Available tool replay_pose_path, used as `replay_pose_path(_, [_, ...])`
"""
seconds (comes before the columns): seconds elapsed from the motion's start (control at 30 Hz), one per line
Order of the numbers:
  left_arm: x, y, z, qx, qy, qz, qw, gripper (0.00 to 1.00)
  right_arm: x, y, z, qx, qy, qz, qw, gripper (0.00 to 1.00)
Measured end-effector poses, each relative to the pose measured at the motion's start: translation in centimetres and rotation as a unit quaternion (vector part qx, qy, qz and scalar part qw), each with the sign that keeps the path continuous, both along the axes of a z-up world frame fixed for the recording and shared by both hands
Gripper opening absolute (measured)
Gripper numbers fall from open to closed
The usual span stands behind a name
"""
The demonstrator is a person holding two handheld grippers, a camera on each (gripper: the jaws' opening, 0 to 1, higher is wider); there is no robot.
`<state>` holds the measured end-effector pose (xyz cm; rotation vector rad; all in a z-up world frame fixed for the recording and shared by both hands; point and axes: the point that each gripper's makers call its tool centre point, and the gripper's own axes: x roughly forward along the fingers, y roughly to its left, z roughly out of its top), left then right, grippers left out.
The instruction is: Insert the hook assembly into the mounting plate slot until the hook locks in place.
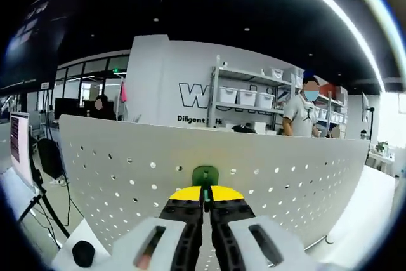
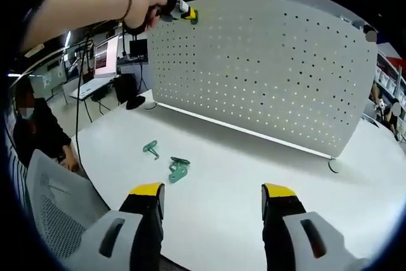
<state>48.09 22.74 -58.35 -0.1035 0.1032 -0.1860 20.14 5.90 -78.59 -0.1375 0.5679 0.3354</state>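
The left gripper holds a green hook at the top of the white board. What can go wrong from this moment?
The left gripper pinches the green hook with only its jaw tips, so it may twist or slip when pushed in. It works near the top edge of the pegboard, so pressing might tip the standing board. The spare hooks on the table lie far away from the open right gripper.

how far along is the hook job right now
Picked up: the left gripper is shut on a green hook and holds it up at the white pegboard. In hand: seating it; whether it has locked can't be told. Left: two more green hooks lie on the white table, with the right gripper open above it.
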Motion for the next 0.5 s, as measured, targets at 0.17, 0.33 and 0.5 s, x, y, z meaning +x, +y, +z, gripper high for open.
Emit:
replay_pose_path(0.17, [-0.3,-0.1,0.0,0.015,0.004,-0.022,0.9996,0.04,-0.1,-0.2,0.2,-0.003,-0.002,0.000,1.0000,0.60])
replay_pose_path(0.33, [-1.5,-0.1,1.0,0.017,0.009,-0.045,0.9988,0.08,0.1,-0.2,0.6,-0.005,-0.008,0.000,1.0000,0.60])
replay_pose_path(0.5, [-3.3,-0.7,2.7,0.045,-0.006,-0.082,0.9956,0.34,0.4,-0.2,0.9,-0.002,-0.013,-0.003,0.9999,0.60])
